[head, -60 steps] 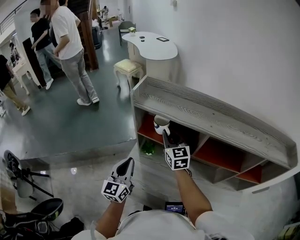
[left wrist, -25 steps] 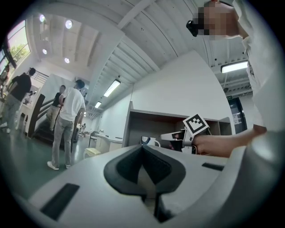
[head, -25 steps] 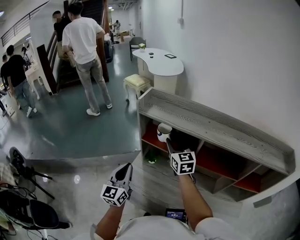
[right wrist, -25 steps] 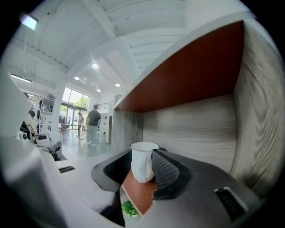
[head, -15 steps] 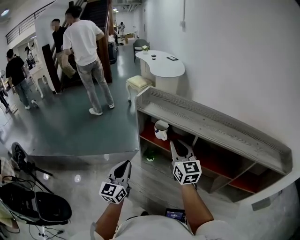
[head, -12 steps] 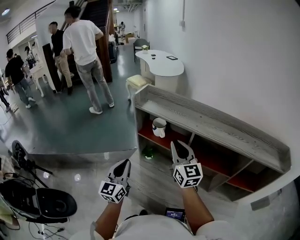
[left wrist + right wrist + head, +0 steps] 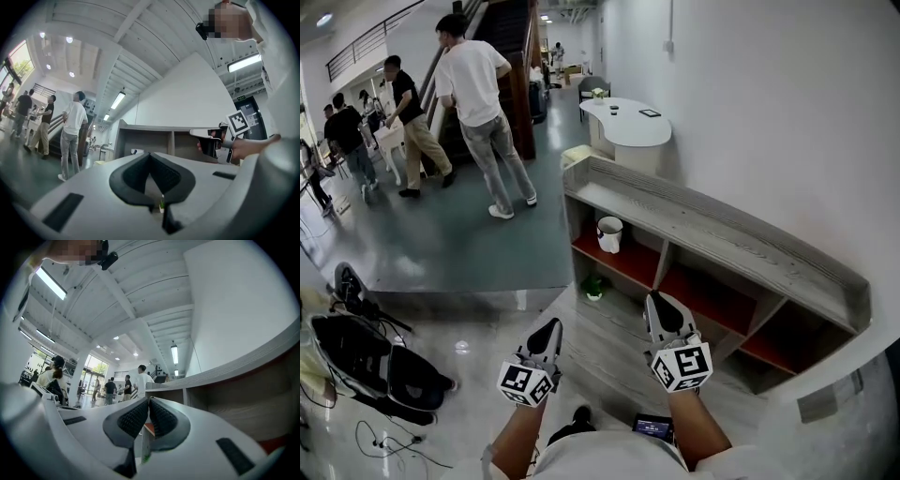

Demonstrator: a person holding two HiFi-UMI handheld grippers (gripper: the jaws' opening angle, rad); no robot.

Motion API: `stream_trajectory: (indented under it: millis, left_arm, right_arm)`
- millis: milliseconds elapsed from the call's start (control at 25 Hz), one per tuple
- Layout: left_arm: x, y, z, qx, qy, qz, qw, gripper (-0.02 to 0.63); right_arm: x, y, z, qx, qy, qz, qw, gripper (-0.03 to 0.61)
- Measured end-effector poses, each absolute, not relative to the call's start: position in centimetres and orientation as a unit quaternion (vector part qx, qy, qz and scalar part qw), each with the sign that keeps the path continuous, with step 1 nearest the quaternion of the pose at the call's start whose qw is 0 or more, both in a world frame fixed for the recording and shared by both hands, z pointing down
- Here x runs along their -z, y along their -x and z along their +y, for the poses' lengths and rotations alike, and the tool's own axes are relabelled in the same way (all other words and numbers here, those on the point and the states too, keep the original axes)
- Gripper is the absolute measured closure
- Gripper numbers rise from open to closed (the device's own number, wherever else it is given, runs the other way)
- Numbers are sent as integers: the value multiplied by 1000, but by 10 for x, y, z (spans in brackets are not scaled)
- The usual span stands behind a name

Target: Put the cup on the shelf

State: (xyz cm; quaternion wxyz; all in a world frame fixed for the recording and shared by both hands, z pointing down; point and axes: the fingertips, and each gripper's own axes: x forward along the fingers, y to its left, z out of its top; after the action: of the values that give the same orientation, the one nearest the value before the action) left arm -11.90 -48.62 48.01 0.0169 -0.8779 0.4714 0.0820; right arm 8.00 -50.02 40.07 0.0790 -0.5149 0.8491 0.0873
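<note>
A long grey wooden shelf (image 7: pixel 724 240) runs from the frame's centre to its lower right, with open compartments floored in red. A white cup (image 7: pixel 608 233) stands upright on the red floor of the leftmost compartment. Below it, at the shelf's foot, a small green thing (image 7: pixel 594 285) sits on the glossy floor (image 7: pixel 478 258).

Left claw (image 7: pixel 549 326) and right claw (image 7: pixel 662 302): we log one build for both. Pale grey moulded shells (image 7: pixel 89 187), black ribbed pads (image 7: pixel 133 418) inside, one dark rectangular slot on each side of the pads. Each carries a white cube (image 7: pixel 528 382) printed with black square markers. We wear a plain white short-sleeved top (image 7: pixel 609 459)
</note>
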Motion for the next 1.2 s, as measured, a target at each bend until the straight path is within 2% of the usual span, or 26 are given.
stream_trajectory:
  millis: [560, 800, 1200]
  left_arm:
    - [-448, 127, -346, -75, 846, 527, 21, 606]
    - [-489, 132, -355, -69, 848, 525, 11, 606]
    - [-436, 157, -237, -51, 866, 497, -17, 606]
  right_arm:
    - [-415, -96, -379, -70, 491, 865, 74, 541]
    - [-466, -101, -381, -70, 492, 865, 63, 541]
    - [-429, -109, -240, -35, 558, 829, 19, 541]
